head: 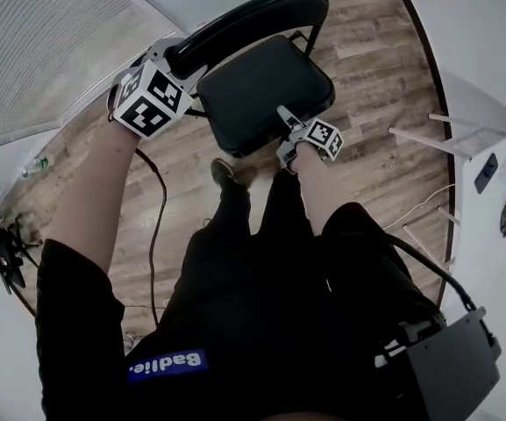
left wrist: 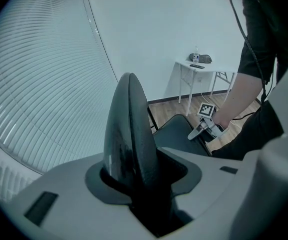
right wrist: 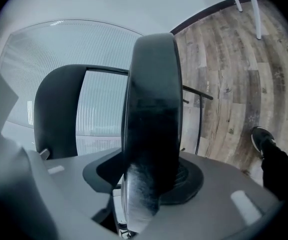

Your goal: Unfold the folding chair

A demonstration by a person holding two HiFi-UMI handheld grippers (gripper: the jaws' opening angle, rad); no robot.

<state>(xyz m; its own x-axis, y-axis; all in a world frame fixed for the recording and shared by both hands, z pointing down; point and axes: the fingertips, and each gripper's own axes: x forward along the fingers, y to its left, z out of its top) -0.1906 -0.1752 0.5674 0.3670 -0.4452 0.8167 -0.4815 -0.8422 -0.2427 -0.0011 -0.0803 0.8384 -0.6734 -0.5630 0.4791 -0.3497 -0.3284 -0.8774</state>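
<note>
Gripped the folding chair [head: 235, 103] at two places on the wooden floor [head: 384, 86], just beyond the person's shoe [head: 222, 172]. Clamped the left gripper [head: 175, 58] on the top rim of the backrest [head: 253, 16], jaws pinching the curved black panel from both sides. Closed the right gripper [head: 288, 134] on the near edge of the seat [head: 261, 77], jaws pressed against the padding. Judged the seat close to level, though not surely locked down. Risked a slip of the rounded pad out of the right jaws under a downward push, given the shallow bite at the edge. Risked, too, a skid or tip of the chair toward the far wall from an uneven pull on the backrest. Could not make out legs or hinges, hidden beneath the seat in the head view; caught only one thin frame tube [right wrist: 199, 129] in the right gripper view.
</note>
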